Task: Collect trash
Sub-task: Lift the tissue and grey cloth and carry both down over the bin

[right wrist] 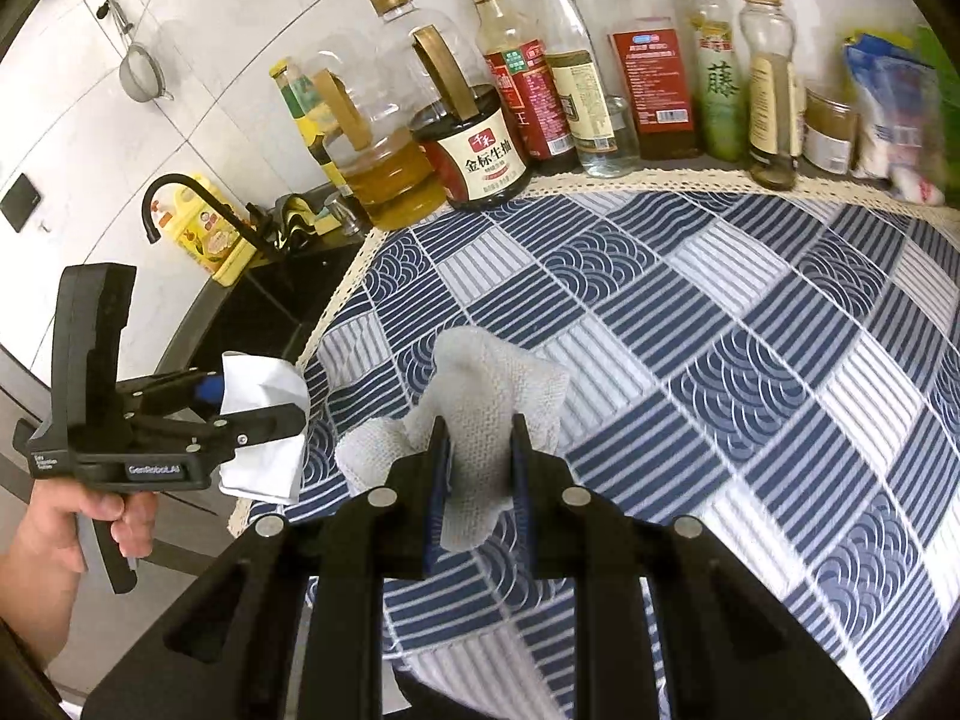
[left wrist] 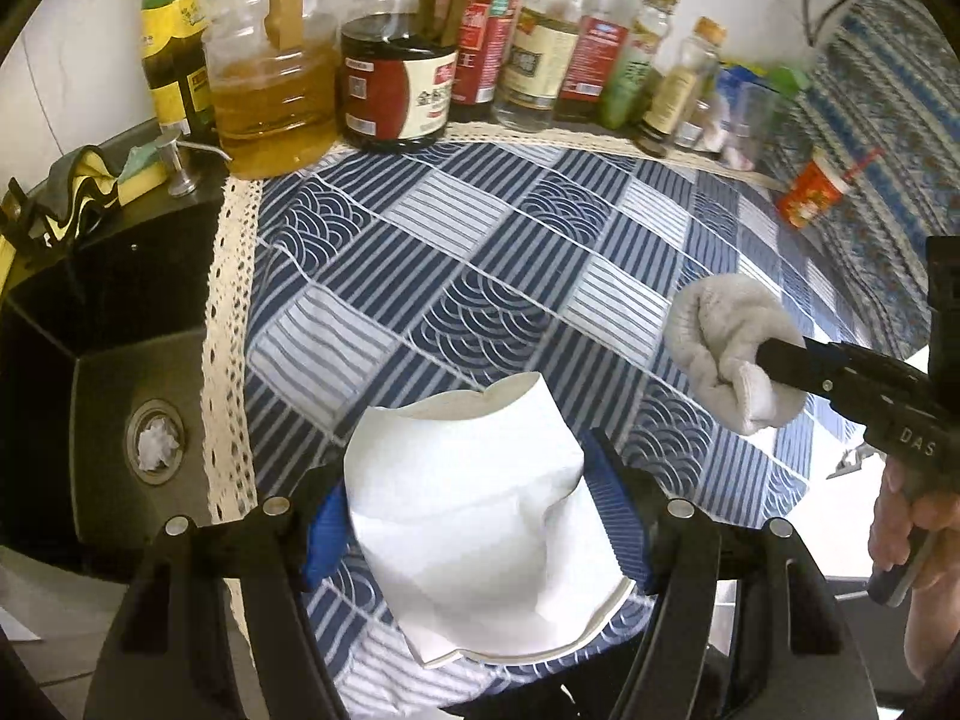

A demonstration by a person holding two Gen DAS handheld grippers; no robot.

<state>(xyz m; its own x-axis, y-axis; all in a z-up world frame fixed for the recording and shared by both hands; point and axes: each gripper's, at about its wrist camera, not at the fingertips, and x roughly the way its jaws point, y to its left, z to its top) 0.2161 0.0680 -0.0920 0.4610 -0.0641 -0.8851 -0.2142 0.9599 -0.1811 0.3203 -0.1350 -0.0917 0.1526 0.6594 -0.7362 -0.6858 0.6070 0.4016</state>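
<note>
My left gripper (left wrist: 474, 468) is shut on a bent white paper plate (left wrist: 474, 516) and holds it above the blue patterned tablecloth (left wrist: 480, 252); it also shows in the right wrist view (right wrist: 264, 420) at the left, with the plate (right wrist: 264, 384) in it. My right gripper (right wrist: 480, 438) is shut on a crumpled grey-white cloth (right wrist: 480, 396) above the tablecloth (right wrist: 720, 330). In the left wrist view the right gripper (left wrist: 780, 360) holds the cloth (left wrist: 720, 330) at the right.
Several bottles and jars (left wrist: 396, 78) line the back wall. A black sink (left wrist: 90, 360) lies left, with white crumpled paper in its drain (left wrist: 157, 447). A red cup (left wrist: 810, 192) lies at the far right. A black tap (right wrist: 180, 198) stands by the sink.
</note>
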